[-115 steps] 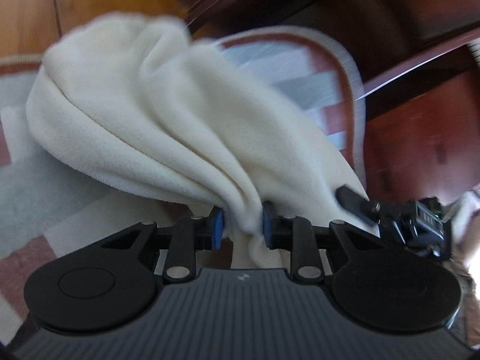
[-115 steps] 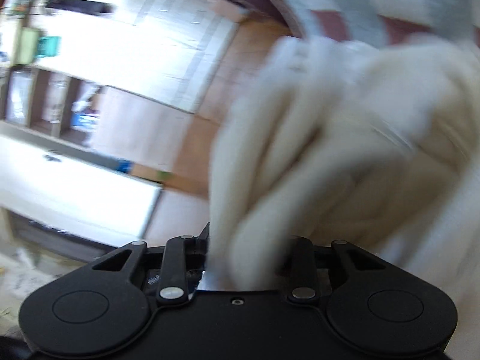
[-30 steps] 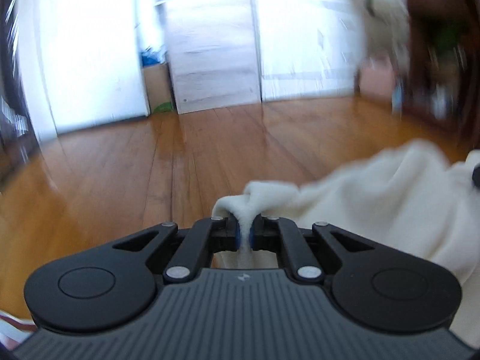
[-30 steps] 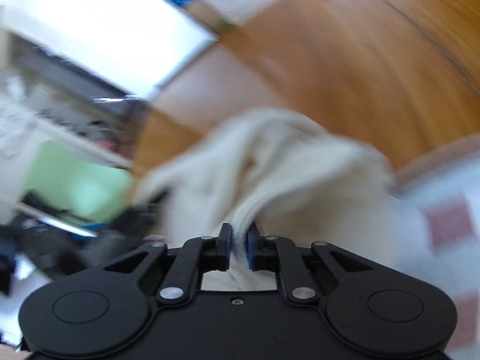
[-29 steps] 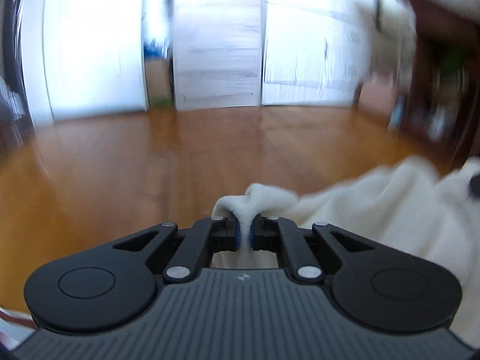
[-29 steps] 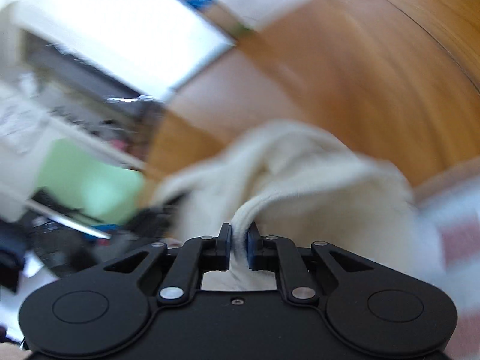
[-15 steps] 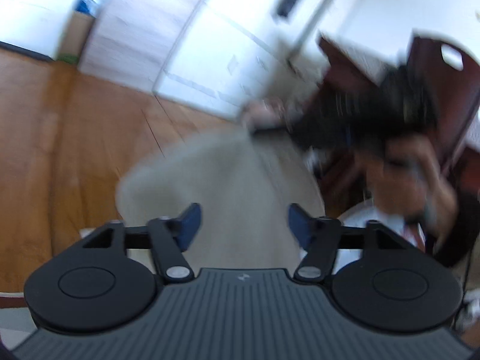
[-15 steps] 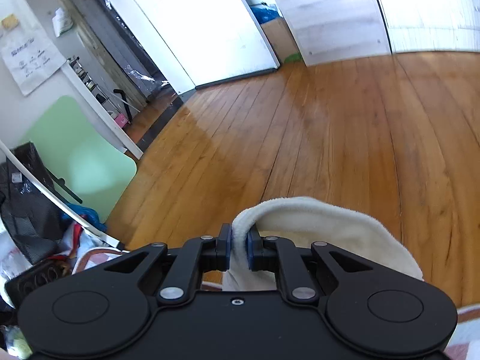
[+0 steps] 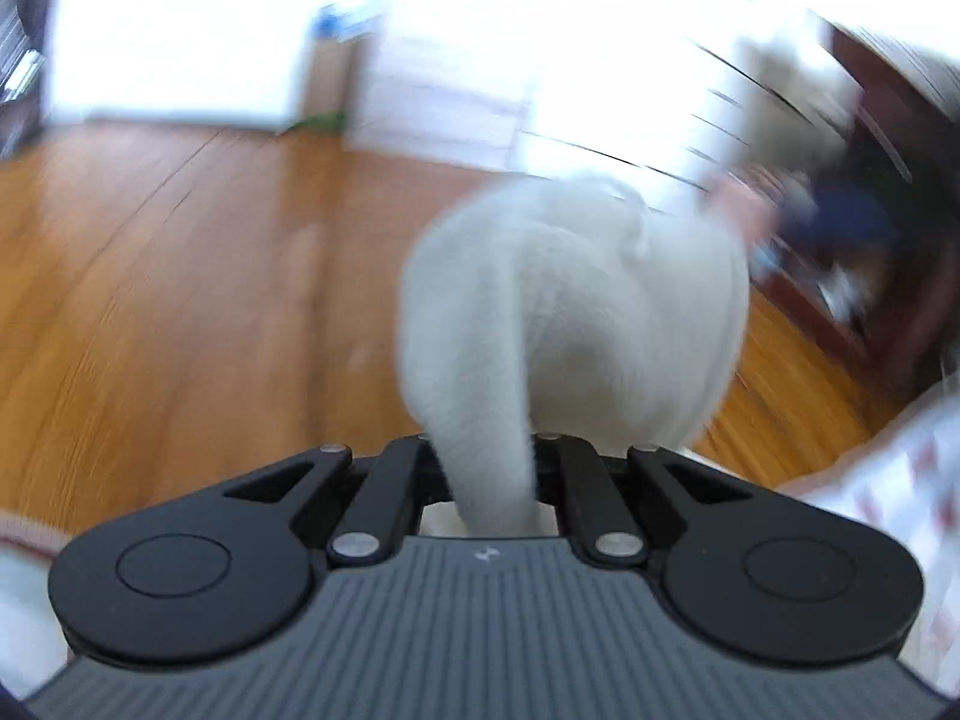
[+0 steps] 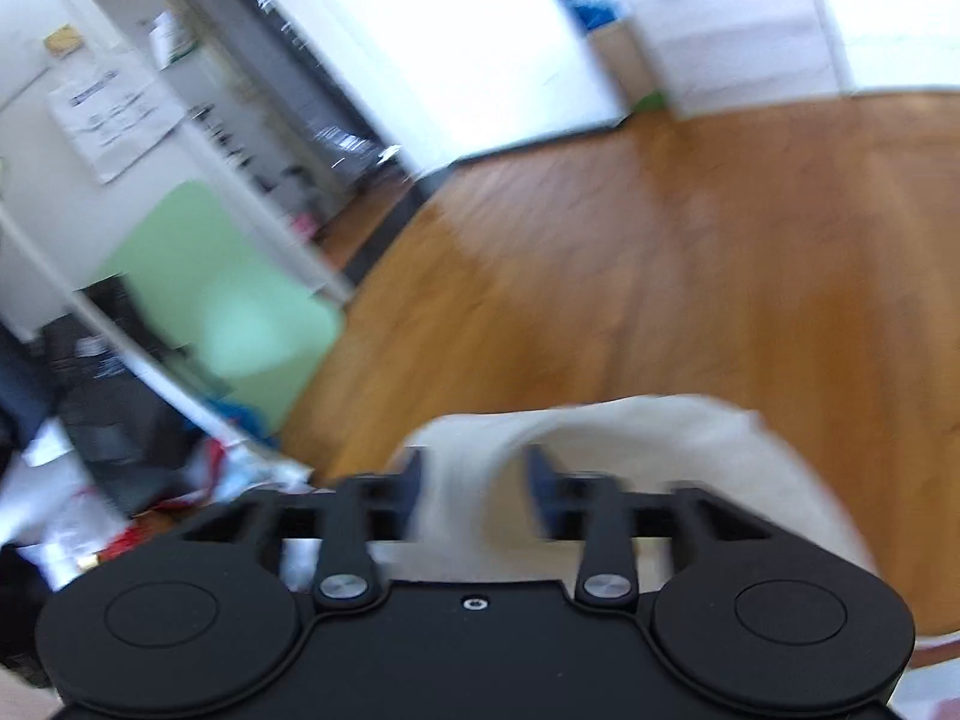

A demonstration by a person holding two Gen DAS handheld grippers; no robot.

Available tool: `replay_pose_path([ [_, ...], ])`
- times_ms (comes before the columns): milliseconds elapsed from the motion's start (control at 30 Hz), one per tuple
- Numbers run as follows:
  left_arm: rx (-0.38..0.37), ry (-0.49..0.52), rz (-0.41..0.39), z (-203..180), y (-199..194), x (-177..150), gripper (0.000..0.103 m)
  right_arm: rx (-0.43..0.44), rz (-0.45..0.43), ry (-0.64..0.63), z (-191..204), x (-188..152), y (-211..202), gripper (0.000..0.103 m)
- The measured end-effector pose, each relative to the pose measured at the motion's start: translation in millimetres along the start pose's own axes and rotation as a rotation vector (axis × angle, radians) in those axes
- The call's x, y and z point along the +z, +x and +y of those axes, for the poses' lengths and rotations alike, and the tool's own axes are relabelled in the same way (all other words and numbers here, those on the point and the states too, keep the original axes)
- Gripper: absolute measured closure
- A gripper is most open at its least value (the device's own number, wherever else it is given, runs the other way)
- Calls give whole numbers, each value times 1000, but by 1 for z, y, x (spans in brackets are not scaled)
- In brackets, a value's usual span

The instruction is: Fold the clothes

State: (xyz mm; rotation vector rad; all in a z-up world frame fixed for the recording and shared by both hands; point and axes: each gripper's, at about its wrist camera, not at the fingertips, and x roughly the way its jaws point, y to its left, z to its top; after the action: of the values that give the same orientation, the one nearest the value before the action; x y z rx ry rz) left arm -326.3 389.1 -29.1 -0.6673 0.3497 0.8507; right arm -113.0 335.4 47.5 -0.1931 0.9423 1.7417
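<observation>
Both views motion-blurred. Left wrist view: left tongs (image 9: 483, 468) have a fold of the cream fleece garment (image 9: 576, 312) running down between the fingers, which sit close against it on both sides; looks pinched, though the fingertips are mostly hidden by the fabric. The rest of the garment bulges up and forward of the tongs as a rounded lump, above the wooden floor (image 9: 168, 300). Patterned red-and-white rug (image 9: 900, 468) at lower right edge. Dark wood furniture (image 9: 900, 180) at upper right, too blurred to identify. White doors and wall behind.

Right wrist view: right tongs (image 10: 477, 480) are spread apart, blue pads (image 10: 543, 483) visible on the right finger. A loop of the cream fleece garment (image 10: 630, 438) lies in the gap between the fingers, loose and not clamped, and arcs off to the right and down behind the tongs body. Wooden floor (image 10: 690, 240) beyond. Pale green panel (image 10: 228, 288) at left, cluttered pile (image 10: 120, 480) at lower left, sheet of paper (image 10: 114, 111) on the wall.
</observation>
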Motion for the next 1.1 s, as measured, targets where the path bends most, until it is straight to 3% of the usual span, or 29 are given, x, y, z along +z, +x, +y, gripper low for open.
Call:
replay_pose_path([
  [67,92,-55,-17,28,-1,8,97,-57,8,10,-21,-11,-2,45],
  [133,124,-98,10,45,6,6,97,-94,79,58,-45,-28,9,45],
  [233,109,-136,41,52,17,5,97,-119,190,114,-71,-56,31,45],
  [300,102,-129,56,49,23,4,96,-90,266,131,-73,-77,47,45],
  [400,114,-113,107,47,32,6,94,31,385,105,-59,-103,64,45],
  [467,113,-123,162,46,31,7,79,102,460,73,-44,-116,71,45],
  [533,69,-169,208,50,22,6,62,118,511,37,-31,-126,76,45],
  [600,13,-218,211,57,9,1,55,126,557,10,-20,-135,83,45],
  [767,-33,-355,254,61,-15,-29,47,133,607,-33,-2,-153,99,45],
  [833,-32,-329,270,51,-14,-36,46,147,626,-99,13,-156,105,45],
  [933,-20,-279,300,38,-9,-42,34,169,655,-197,36,-161,113,45],
  [1000,-11,-264,340,38,-11,-47,33,183,673,-262,51,-164,119,45],
  [1100,-10,-323,370,41,-12,-56,33,192,611,-326,51,-133,99,45],
])
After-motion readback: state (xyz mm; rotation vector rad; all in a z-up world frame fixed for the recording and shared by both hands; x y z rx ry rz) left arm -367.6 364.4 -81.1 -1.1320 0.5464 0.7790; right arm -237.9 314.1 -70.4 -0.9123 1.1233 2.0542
